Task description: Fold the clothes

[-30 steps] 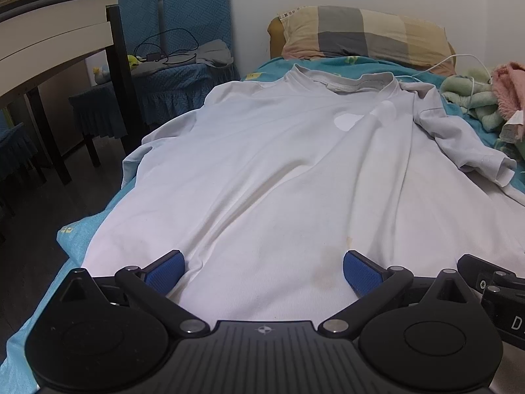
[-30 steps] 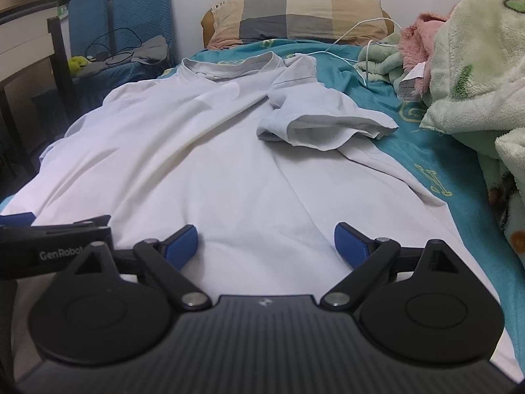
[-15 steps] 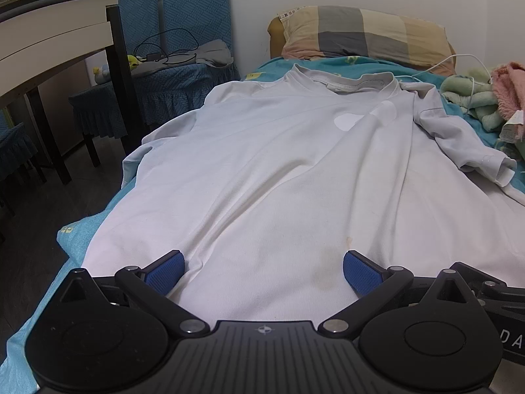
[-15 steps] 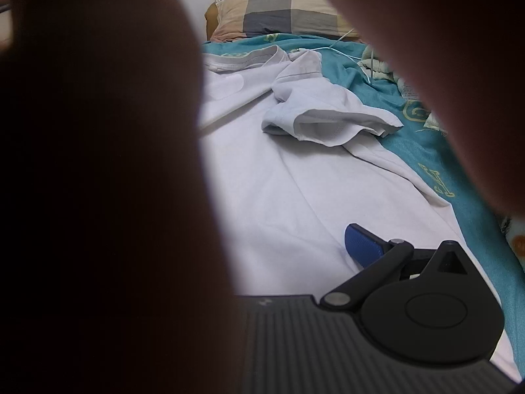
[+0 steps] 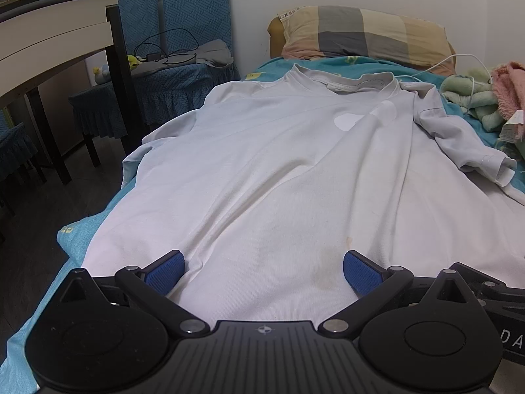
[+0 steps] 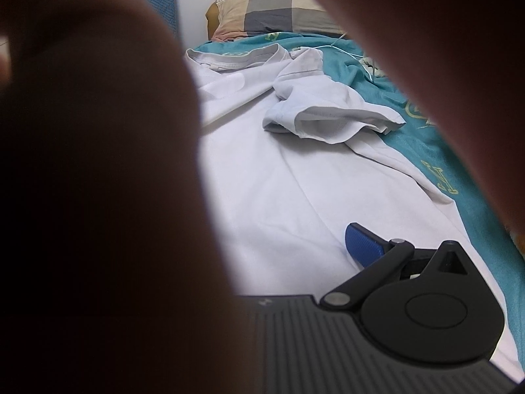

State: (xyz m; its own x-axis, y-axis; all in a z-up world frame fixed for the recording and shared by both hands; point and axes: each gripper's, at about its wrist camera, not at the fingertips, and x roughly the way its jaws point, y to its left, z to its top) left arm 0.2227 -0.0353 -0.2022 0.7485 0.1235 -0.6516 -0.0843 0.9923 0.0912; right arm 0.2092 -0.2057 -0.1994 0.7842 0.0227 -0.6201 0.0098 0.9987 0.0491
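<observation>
A white T-shirt (image 5: 279, 170) lies spread face up on the teal bed sheet (image 5: 75, 233), collar toward the pillow. Its right sleeve (image 6: 328, 115) is crumpled and folded inward. My left gripper (image 5: 262, 271) is open, its blue pads resting at the shirt's bottom hem, holding nothing. In the right wrist view a dark blurred hand covers the left half and the top right corner. Only the right blue pad (image 6: 362, 246) of my right gripper shows, over the shirt's lower part (image 6: 295, 197). The other finger is hidden.
A checked pillow (image 5: 361, 36) lies at the head of the bed. Green and pink blankets (image 5: 485, 98) and a white cable (image 5: 456, 60) sit at the right. Blue chairs (image 5: 170, 49) and a desk (image 5: 49, 42) stand left of the bed, over dark floor.
A hand moved in front of the right wrist camera and now hides most of that view. The left gripper and the shirt have stayed still.
</observation>
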